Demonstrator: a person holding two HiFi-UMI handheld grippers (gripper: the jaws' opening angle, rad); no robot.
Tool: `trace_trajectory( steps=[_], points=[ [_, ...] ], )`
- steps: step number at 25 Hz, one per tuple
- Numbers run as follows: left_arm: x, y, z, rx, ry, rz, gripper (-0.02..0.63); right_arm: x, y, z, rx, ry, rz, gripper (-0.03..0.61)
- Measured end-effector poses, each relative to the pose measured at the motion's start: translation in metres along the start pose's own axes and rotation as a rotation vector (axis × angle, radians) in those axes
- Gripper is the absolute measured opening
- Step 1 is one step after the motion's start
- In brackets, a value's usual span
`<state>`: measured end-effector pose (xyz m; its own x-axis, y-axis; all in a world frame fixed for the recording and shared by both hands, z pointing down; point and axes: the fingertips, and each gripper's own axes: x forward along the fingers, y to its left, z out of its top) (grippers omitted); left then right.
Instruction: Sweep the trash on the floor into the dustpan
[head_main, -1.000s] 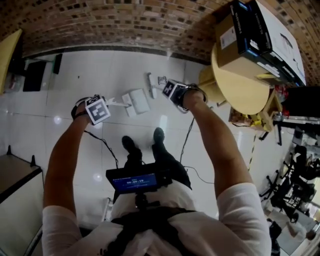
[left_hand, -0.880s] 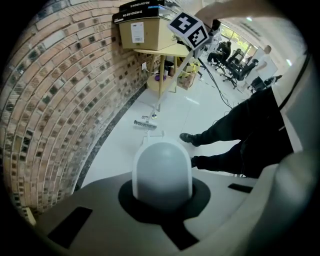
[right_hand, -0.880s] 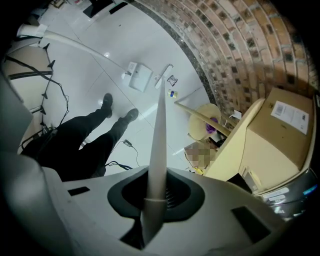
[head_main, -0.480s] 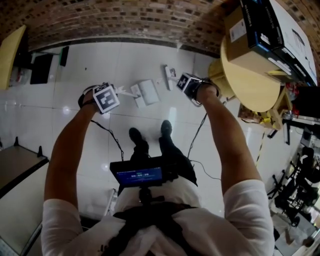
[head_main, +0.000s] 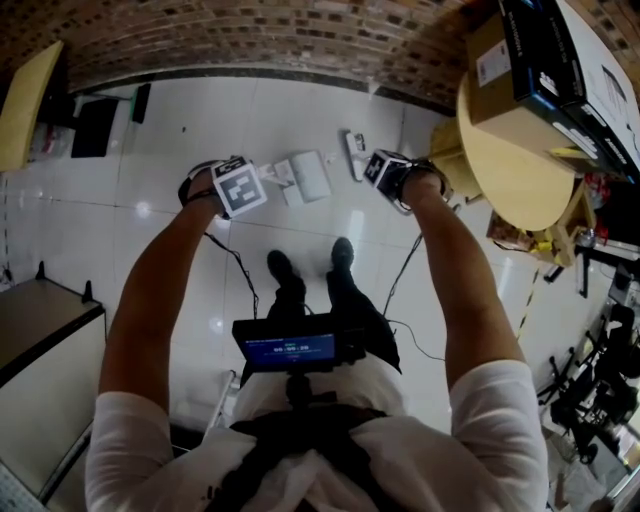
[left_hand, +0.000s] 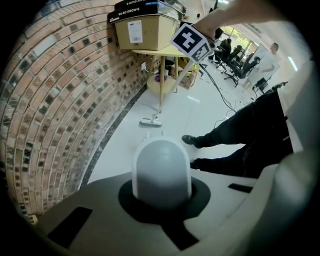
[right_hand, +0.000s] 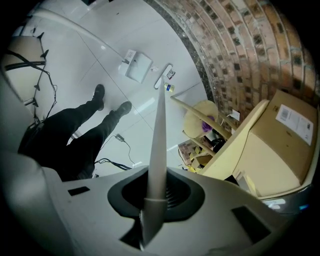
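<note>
left gripper (left_hand: 161, 200) is clamping dustpan handle (left_hand: 161, 167), likely light, stiff | right gripper (right_hand: 154, 202) is pinching broom handle (right_hand: 159, 140), slim, likely slippery

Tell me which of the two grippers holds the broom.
The right gripper: it is shut on the thin pale broom stick, which runs away towards the floor. The left gripper instead grips the rounded grey dustpan handle.

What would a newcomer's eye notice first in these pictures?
The right claw is shut on a long white broom handle that runs down to the floor near the brick wall. The left claw grips the rounded top of the dustpan handle, and the white dustpan lies ahead of the person's shoes.
</note>
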<state>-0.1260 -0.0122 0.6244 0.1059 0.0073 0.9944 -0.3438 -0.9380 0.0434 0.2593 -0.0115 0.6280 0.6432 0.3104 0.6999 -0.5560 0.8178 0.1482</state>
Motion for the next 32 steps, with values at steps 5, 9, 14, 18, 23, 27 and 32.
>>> trace_trajectory(
  steps=[5, 9, 14, 18, 23, 27, 32],
  points=[
    [0.010, -0.009, -0.004, -0.045, 0.004, -0.017, 0.003, -0.031, -0.005, 0.003, -0.057, 0.000, -0.129, 0.046],
    [0.005, -0.004, -0.010, -0.145, -0.002, 0.006, 0.003, -0.040, -0.011, 0.008, -0.068, -0.001, -0.185, 0.046],
    [-0.018, 0.041, -0.036, -0.252, -0.016, 0.136, 0.002, -0.039, -0.016, 0.004, -0.059, 0.032, -0.189, 0.044],
    [-0.005, 0.022, -0.034, -0.193, -0.042, 0.049, 0.002, -0.041, -0.026, 0.011, -0.073, 0.037, -0.199, 0.044],
    [0.012, 0.003, -0.029, -0.184, -0.018, 0.031, 0.003, -0.049, -0.043, 0.020, -0.067, -0.001, -0.244, 0.046],
    [0.017, -0.003, -0.027, -0.190, 0.013, 0.054, 0.003, -0.054, -0.046, 0.024, -0.066, -0.008, -0.246, 0.046],
    [0.014, -0.012, -0.017, -0.199, 0.028, 0.099, 0.002, -0.056, -0.040, 0.030, -0.073, -0.004, -0.220, 0.044]
  ],
)
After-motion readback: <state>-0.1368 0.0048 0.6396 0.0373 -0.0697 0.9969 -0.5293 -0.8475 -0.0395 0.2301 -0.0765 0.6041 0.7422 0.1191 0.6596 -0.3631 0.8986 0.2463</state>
